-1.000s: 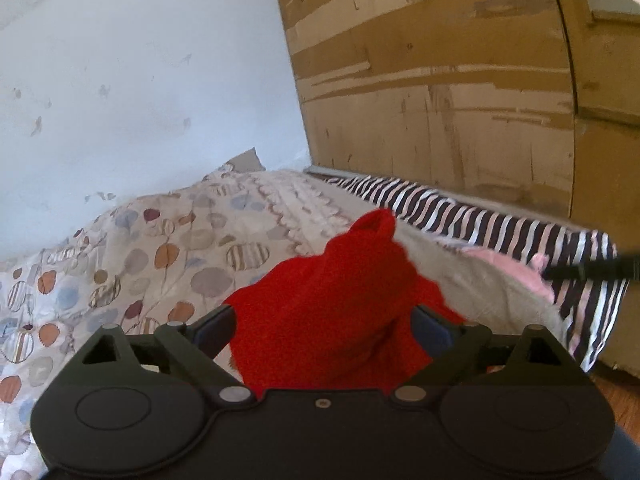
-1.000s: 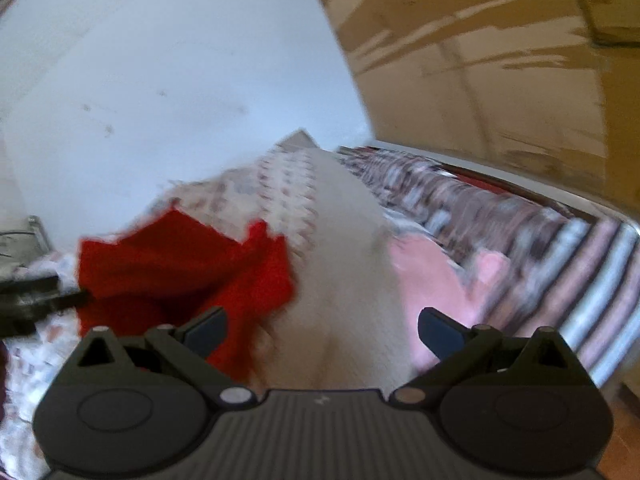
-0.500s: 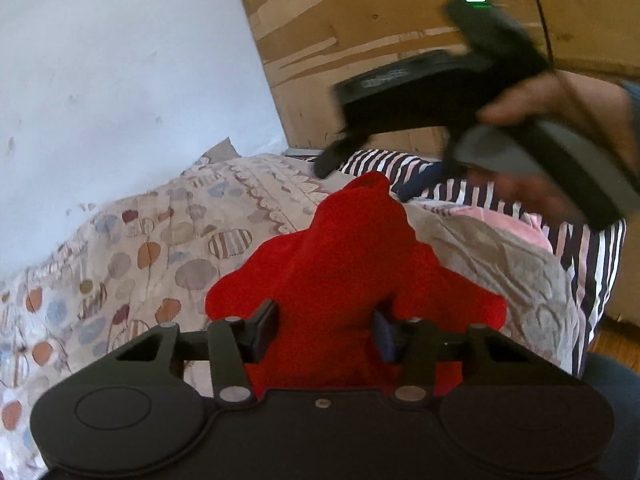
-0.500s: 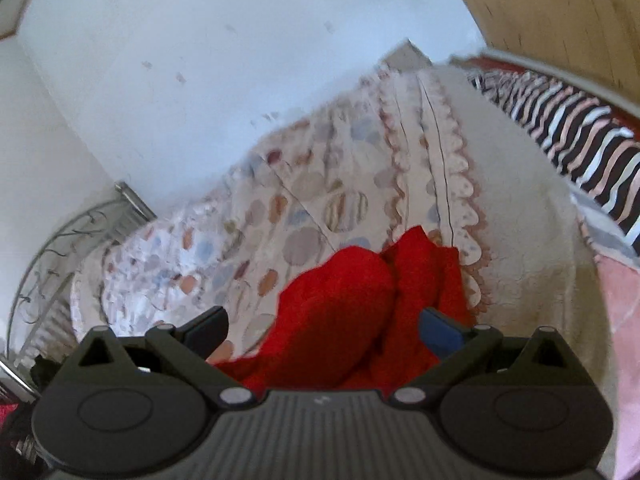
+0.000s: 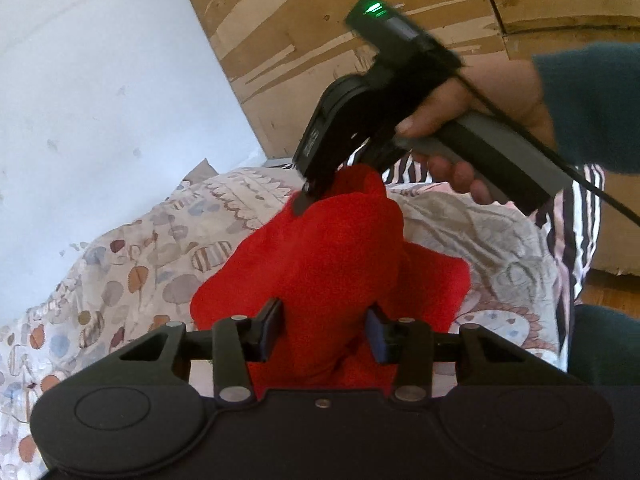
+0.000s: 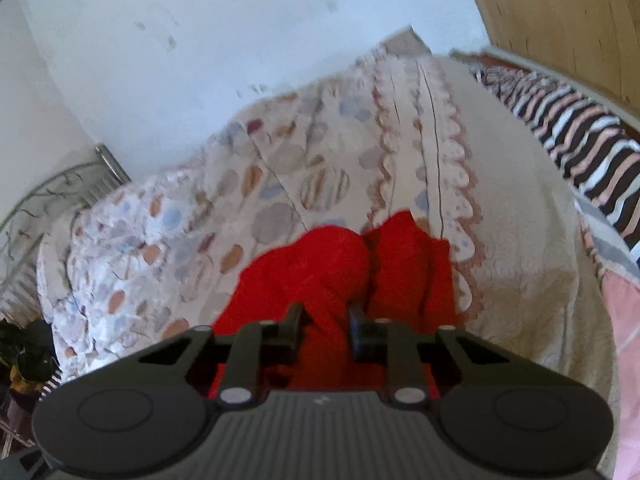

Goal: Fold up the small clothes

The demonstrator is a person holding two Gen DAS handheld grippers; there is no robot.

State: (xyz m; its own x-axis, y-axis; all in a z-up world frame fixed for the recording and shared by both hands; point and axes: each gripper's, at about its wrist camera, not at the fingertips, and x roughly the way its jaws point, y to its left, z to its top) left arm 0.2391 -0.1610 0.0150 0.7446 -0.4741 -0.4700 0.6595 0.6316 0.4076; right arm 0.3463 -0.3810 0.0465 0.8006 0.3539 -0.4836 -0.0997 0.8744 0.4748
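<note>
A small red fleece garment (image 5: 320,264) stands bunched up on the patterned bedspread (image 5: 140,264). My left gripper (image 5: 324,336) is closing on its near, lower part, and both blue pads press into the cloth. My right gripper (image 5: 309,196), held by a hand (image 5: 480,100), comes down from the upper right onto the garment's raised top. In the right wrist view the right gripper (image 6: 326,328) is closing with a fold of the red garment (image 6: 328,256) squeezed between its fingers.
A black-and-white striped cloth (image 6: 580,140) and a pink cloth (image 6: 624,320) lie at the bed's right side. A wooden board (image 5: 360,20) and a white wall (image 5: 100,80) stand behind. A metal bed frame (image 6: 60,184) is at the left.
Both grippers went from wide open to closed on the red garment. The right gripper swung in from the right onto the garment's top, and the left one sank a little.
</note>
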